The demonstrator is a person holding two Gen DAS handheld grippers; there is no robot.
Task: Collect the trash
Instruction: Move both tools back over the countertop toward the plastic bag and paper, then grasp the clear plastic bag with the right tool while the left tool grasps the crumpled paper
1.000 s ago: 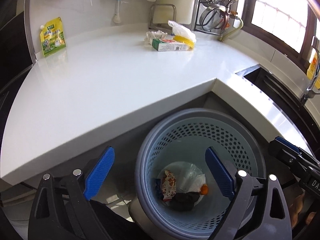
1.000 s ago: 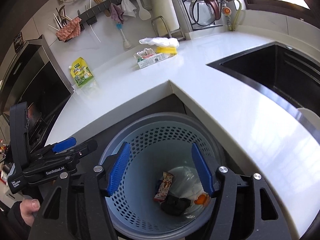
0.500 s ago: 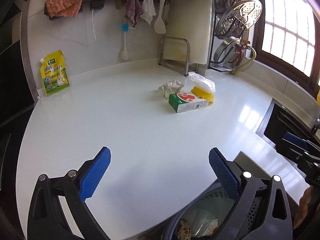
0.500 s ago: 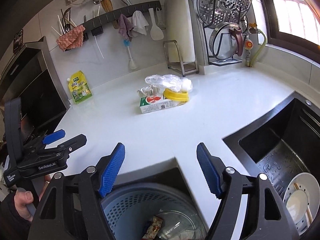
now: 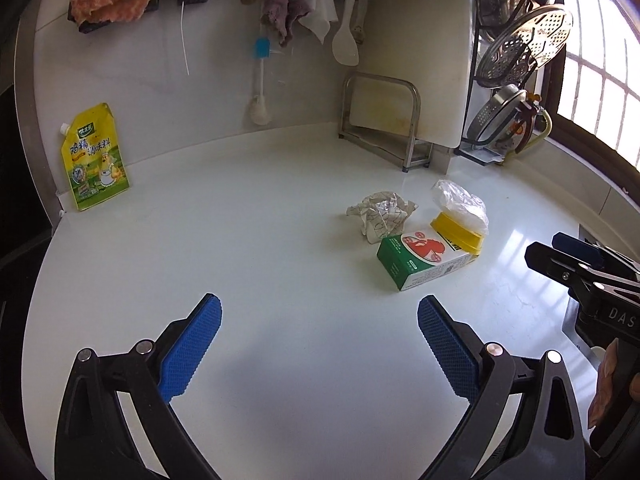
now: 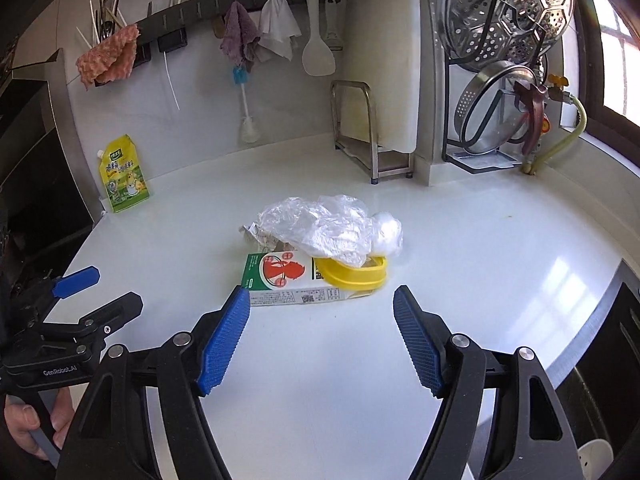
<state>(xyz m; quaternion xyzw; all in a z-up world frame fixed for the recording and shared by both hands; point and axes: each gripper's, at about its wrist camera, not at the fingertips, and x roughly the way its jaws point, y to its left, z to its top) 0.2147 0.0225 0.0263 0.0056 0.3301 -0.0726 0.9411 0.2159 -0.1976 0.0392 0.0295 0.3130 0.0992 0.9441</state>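
Crinkly plastic film (image 6: 332, 228) tops yellow lid (image 6: 354, 274) & boxy carton (image 6: 292, 278); both grippers' ribbed fingers (image 6: 222, 342) wide, empty.

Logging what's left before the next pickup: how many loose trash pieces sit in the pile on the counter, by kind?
Carton: 1, green and white carton
Plastic lid or cup: 1, yellow lid
Plastic wrap: 1, clear plastic bag
Paper: 1, crumpled paper
Total: 4
Both grippers, left and right, are open and empty.
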